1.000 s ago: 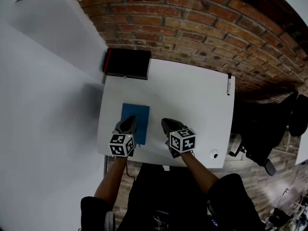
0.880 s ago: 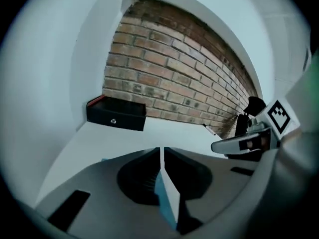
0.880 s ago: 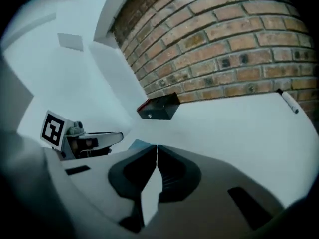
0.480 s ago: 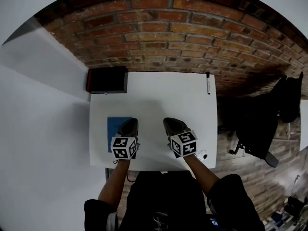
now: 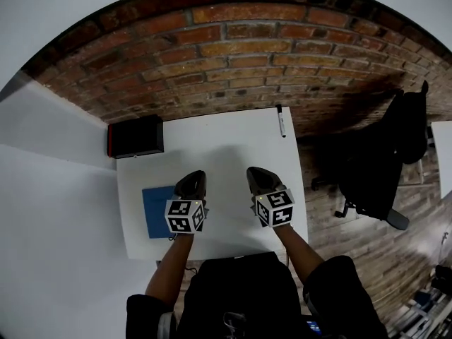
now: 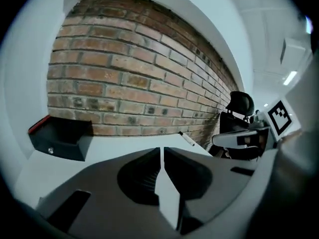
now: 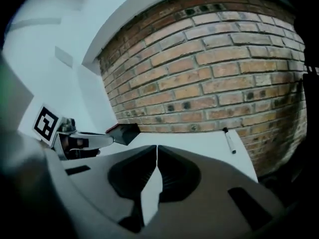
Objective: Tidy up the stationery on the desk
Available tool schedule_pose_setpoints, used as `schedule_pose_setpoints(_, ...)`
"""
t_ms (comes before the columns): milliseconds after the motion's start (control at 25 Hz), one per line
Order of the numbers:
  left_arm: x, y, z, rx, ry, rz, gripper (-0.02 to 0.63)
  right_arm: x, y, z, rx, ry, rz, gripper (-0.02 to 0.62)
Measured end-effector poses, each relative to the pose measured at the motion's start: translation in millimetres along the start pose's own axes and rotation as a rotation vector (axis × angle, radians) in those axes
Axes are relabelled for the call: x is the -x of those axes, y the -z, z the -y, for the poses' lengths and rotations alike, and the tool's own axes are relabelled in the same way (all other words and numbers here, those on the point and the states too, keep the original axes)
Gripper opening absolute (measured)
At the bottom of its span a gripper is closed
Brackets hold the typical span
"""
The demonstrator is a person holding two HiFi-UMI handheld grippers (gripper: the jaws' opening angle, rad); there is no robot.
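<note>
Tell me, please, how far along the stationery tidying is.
Nothing looks put away yet. In hand: nothing; the left gripper and right gripper are shut and empty over the desk. Left to do: the marker at the far edge and the blue notebook near the front left, perhaps into the black box.

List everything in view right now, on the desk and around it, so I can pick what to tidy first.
desk: one, white, against the brick wall
brick wall: one, reddish brown, behind the desk
box: one, black with a red edge, desk's far left corner
notebook: one, blue, flat on the desk's near left, beside the left tool
marker: one, white with a black cap, desk's far right corner
office chair: one, black, on the wooden floor right of the desk
left tool: one, dark grey, above the desk, shut, empty
right tool: one, dark grey, above the desk, shut, empty
forearms: two, behind the tools
</note>
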State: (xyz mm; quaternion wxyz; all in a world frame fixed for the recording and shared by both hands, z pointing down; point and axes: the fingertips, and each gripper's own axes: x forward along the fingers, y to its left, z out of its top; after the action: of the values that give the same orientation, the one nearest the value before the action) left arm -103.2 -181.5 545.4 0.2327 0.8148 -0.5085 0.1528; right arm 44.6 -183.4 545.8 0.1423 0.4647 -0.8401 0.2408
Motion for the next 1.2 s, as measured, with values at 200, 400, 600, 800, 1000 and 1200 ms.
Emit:
schedule_pose_setpoints(200,-21,-10,26,-0.024,0.046,-0.006,0.034,10,-13,42,0.015,0.096,0.048,0.028)
schedule_pose_setpoints(400,-32,-15,44,-0.034,0.067,-0.011,0.034,16,-31,77,0.043,0.157,0.091,0.029)
schedule_pose_setpoints(600,-39,-15,52,-0.026,0.072,-0.019,0.034,16,-44,98,0.068,0.185,0.113,0.031)
schedule_pose_setpoints(800,-40,-12,51,-0.037,0.063,-0.038,0.034,10,-52,116,0.082,0.201,0.12,0.073)
schedule_pose_setpoints(1000,-41,-9,48,-0.034,0.054,-0.048,0.034,5,-58,131,0.098,0.217,0.11,0.077)
schedule_pose_setpoints(1200,-38,-5,44,-0.023,0.044,-0.062,0.034,-4,-59,141,0.113,0.227,0.098,0.077)
